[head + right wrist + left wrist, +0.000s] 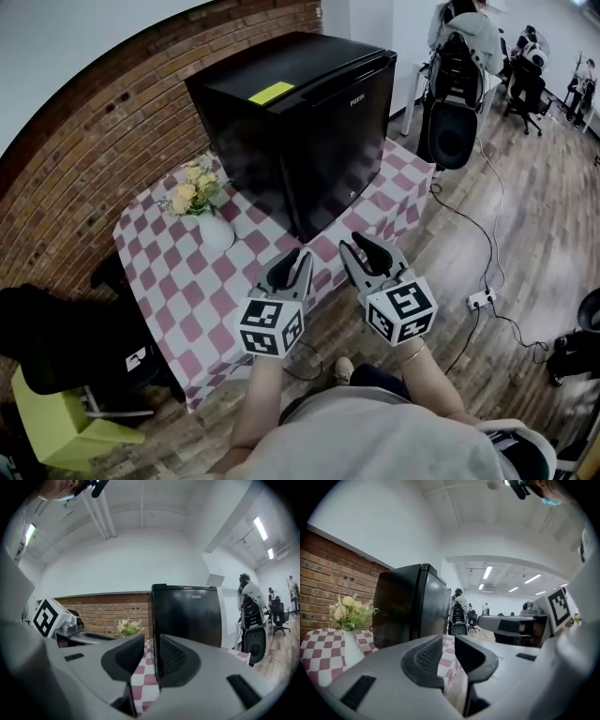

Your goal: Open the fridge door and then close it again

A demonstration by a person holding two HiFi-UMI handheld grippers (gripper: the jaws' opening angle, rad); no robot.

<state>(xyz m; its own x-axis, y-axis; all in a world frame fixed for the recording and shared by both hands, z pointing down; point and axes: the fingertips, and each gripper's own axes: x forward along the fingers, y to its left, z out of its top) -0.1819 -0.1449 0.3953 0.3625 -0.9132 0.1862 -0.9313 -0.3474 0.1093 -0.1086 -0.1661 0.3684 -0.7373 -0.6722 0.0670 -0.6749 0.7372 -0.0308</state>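
Here we are at the black mini fridge [300,122], door fully shut. It stands on the far half of a table under a pink-and-white checked tablecloth [178,281], close to the brick wall [84,141]. There's a yellow sticker [271,93] on its top. Just left of the fridge is a white vase [216,232] of pale yellow flowers [192,190].

The left gripper [449,644] hangs over the near edge of the table, well short of the fridge. Its jaws are a narrow gap apart with nothing between them, only the checked cloth showing through. The right gripper [152,644] is beside it, to the right, pointing at the fridge's near corner. Its jaws are slightly apart too, and empty. Neither one touches the fridge.

Down at near left is a lime-green chair [56,431] with dark items piled on it. On the wooden floor to the right, a white power strip [481,300] lies with its cables trailing.
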